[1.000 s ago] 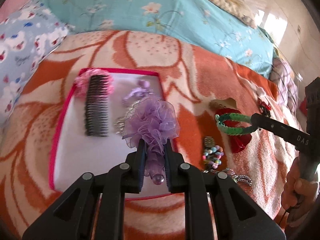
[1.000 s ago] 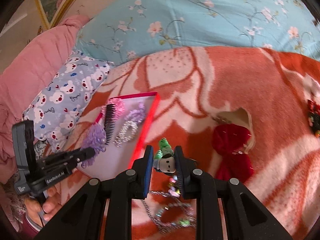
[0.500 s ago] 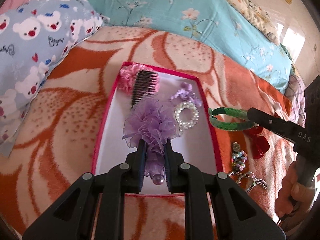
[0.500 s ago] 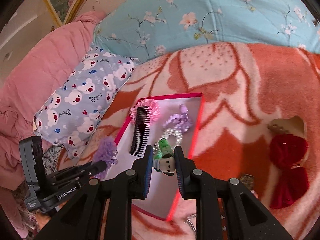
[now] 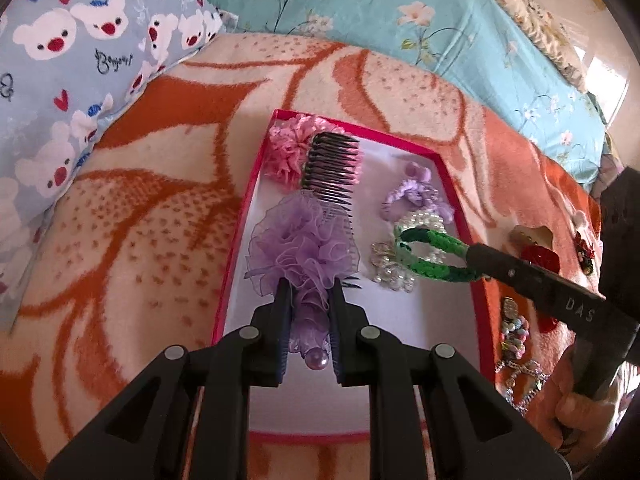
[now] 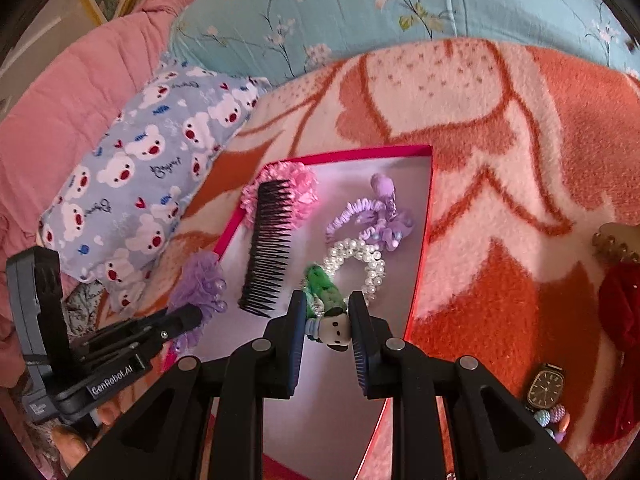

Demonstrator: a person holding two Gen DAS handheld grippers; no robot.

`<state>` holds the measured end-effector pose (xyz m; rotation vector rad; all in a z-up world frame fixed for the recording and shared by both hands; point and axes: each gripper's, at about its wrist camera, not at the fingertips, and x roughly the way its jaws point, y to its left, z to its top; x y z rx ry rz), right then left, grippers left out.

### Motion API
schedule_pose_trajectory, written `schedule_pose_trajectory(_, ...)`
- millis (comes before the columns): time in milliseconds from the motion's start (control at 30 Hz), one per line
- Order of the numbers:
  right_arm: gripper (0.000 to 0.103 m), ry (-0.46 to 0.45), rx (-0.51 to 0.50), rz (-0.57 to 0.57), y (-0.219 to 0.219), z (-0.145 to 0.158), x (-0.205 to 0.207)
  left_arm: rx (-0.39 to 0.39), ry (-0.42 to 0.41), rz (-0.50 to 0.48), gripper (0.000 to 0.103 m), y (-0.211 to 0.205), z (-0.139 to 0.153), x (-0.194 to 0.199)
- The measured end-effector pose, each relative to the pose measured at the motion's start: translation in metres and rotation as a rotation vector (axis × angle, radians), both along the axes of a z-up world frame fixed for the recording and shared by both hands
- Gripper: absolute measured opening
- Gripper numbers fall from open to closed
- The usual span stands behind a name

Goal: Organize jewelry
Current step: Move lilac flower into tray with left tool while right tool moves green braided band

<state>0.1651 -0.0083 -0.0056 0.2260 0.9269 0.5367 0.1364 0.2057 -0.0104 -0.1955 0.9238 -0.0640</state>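
Note:
A pink-rimmed tray [image 5: 248,216] [image 6: 420,264] with a white floor lies on the orange blanket. In it are a black comb [image 5: 332,168] [image 6: 268,244], a pink scrunchie [image 5: 286,148], a purple hair tie [image 5: 412,196] [image 6: 372,212] and a pearl bracelet [image 5: 390,268] [image 6: 360,258]. My left gripper [image 5: 308,298] is shut on a purple frilly scrunchie [image 5: 304,248] [image 6: 200,280] over the tray's left part. My right gripper [image 6: 326,312] is shut on a green braided bracelet [image 5: 432,252] [image 6: 324,288] with a small figure charm, over the tray's right part.
On the blanket right of the tray lie a red velvet bow [image 6: 620,320] [image 5: 538,256], a wristwatch [image 6: 546,384], a beaded bracelet [image 5: 514,336] and a chain [image 5: 520,380]. A bear-print pillow [image 5: 80,60] and a blue floral quilt [image 5: 380,20] lie behind.
Both grippers moved left over the tray, each still holding its piece. The green bracelet went from above the blanket's loose jewelry to above the pearl bracelet.

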Motion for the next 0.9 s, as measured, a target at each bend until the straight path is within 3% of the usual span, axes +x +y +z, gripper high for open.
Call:
schedule_pose_trajectory(567, 0.022, 0.053, -0.049, -0.002, 0.005, -0.025, 0.016, 0.008, 0.055, 0.014, 0.023, 0.001, -0.020, 0.017)
schedule_pose_trajectory(667, 0.023, 0.053, -0.048, 0.000, 0.005, -0.025, 0.017, 0.010, 0.056, 0.015, 0.029, 0.001, -0.019, 0.017)
schedule_pose_trajectory(833, 0.025, 0.069, -0.045, 0.008, 0.006, -0.025, 0.017, 0.026, 0.071, 0.023, 0.049, 0.000, -0.019, 0.018)
schedule_pose_trajectory(900, 0.026, 0.068, -0.045, 0.009, 0.007, -0.024, 0.017, 0.020, 0.069, 0.024, 0.051, 0.000, -0.018, 0.016)
